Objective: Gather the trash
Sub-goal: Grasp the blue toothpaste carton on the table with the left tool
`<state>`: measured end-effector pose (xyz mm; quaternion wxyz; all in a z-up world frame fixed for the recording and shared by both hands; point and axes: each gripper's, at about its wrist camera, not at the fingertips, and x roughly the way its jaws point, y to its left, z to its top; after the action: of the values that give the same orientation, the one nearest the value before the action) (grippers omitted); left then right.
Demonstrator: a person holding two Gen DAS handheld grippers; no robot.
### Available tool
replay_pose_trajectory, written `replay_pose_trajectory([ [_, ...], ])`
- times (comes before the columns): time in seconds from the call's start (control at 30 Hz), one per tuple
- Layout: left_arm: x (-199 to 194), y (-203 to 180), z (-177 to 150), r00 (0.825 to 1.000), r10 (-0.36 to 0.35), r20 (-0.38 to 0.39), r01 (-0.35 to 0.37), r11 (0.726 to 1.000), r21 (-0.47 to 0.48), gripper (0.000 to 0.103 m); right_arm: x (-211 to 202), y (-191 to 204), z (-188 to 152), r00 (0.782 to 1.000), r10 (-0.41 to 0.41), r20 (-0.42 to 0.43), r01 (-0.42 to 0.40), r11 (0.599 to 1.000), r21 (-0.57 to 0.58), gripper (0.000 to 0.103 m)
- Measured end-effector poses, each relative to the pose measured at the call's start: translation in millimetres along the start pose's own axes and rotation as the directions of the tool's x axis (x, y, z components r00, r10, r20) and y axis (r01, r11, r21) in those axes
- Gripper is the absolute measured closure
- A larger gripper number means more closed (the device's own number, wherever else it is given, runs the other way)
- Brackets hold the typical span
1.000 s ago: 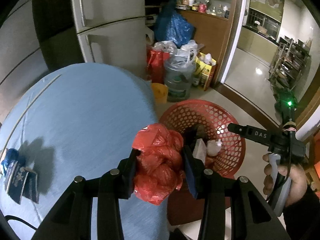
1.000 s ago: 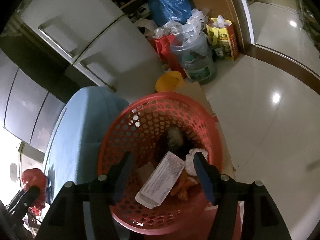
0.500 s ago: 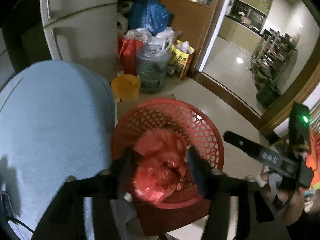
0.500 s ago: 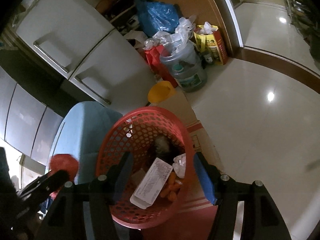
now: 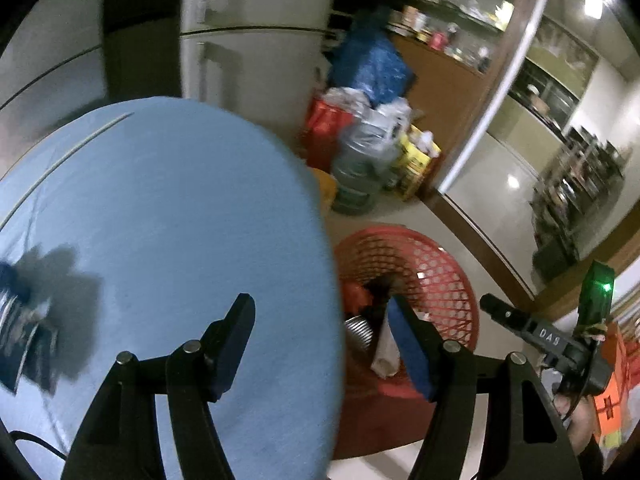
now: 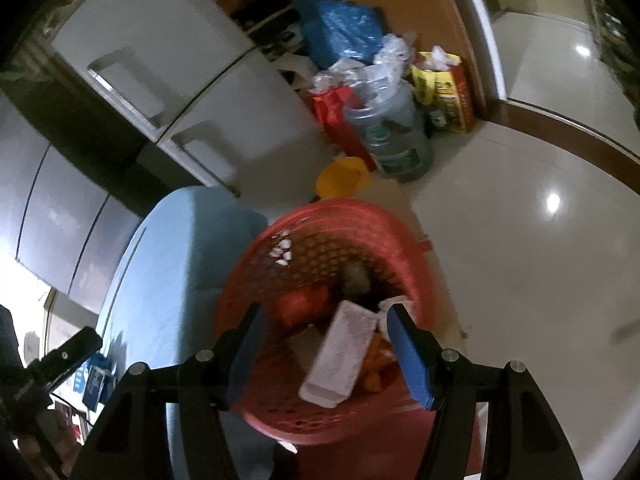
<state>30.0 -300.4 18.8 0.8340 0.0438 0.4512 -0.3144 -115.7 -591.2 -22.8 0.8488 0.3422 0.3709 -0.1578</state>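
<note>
My left gripper (image 5: 320,344) stands wide apart and has nothing between its fingers; it hangs over the edge of the blue table (image 5: 168,216), with one finger above the tabletop and the other above the red basket (image 5: 424,264). The red plastic bag (image 6: 304,302) lies inside that basket, crumpled among the other rubbish, beside a white box (image 6: 340,354) and some orange scraps (image 6: 378,364). From the left camera I see only a corner of the bag (image 5: 354,294) just past the table's rim. My right gripper (image 6: 324,346) is about half open and holds nothing either; it hovers above the basket, pointing down into it, and the box shows through the gap between its fingers without touching them. The basket stands on the floor right against the table. Behind it are a yellow bowl (image 6: 344,176), a big water jug (image 6: 392,136) and a blue sack (image 6: 340,36) near the fridge (image 6: 180,92). Dark blue packets (image 5: 20,336) rest on the table's far left.
</note>
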Motion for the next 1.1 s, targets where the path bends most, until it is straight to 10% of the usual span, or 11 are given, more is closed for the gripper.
replay_pose_trajectory([
  [0.67, -110, 196, -103, 0.956, 0.281, 0.081, -0.240, 0.912, -0.332, 0.024, 51, 221, -84, 0.964, 0.149, -0.219, -0.223, 0.903, -0.366, 0.036],
  [1.1, -77, 264, -69, 0.972, 0.224, 0.067, -0.205, 0.955, -0.216, 0.019, 52, 251, -122, 0.948, 0.127, -0.291, -0.250, 0.862, -0.441, 0.036],
])
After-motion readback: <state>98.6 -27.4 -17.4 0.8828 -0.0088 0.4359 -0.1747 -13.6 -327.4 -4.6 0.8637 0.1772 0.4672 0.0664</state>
